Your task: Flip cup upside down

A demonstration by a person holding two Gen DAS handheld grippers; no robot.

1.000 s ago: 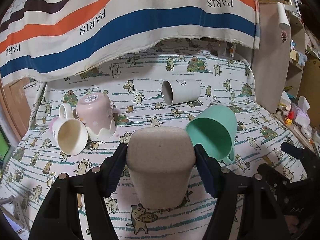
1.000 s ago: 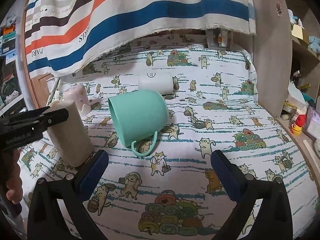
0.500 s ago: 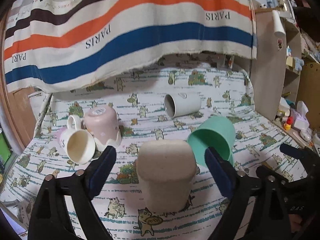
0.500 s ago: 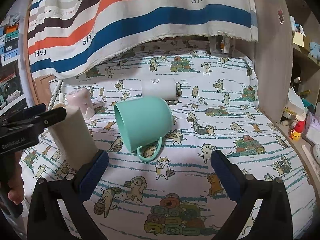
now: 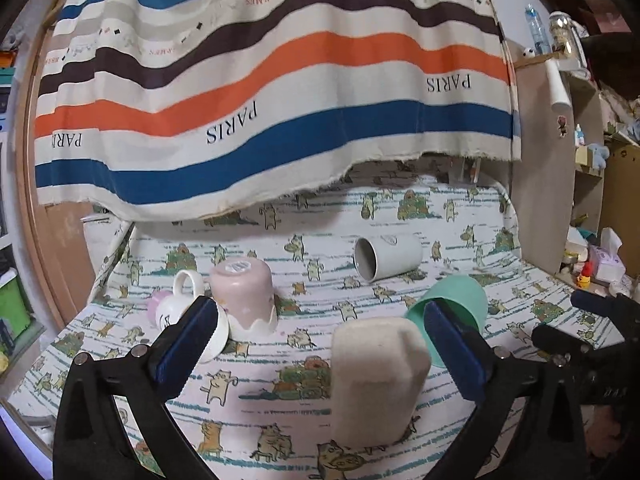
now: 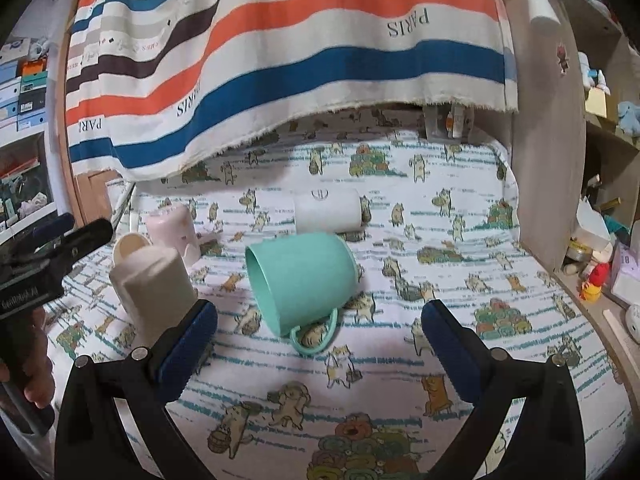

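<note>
A beige cup [image 5: 376, 376] stands upside down on the cat-print cloth, between the fingers of my left gripper [image 5: 320, 344] but apart from them. The left gripper is open and empty, raised a little behind the cup. The beige cup also shows in the right wrist view [image 6: 154, 292] at the left. A teal cup [image 6: 300, 284] with a handle lies on its side, mouth toward the left, ahead of my right gripper [image 6: 318, 344], which is open and empty. The teal cup shows in the left wrist view [image 5: 460, 304] too.
A white cup [image 5: 386, 258] lies on its side at the back. A pink cup [image 5: 246, 294] stands upside down at the left, next to a white mug [image 5: 188, 312] on its side. A striped cloth [image 5: 272, 92] hangs behind. Cluttered shelves [image 6: 600, 200] stand at the right.
My left gripper opened, let go of the beige cup and drew back and up. The beige cup stays upside down on the cloth. The right gripper shifted only slightly.
</note>
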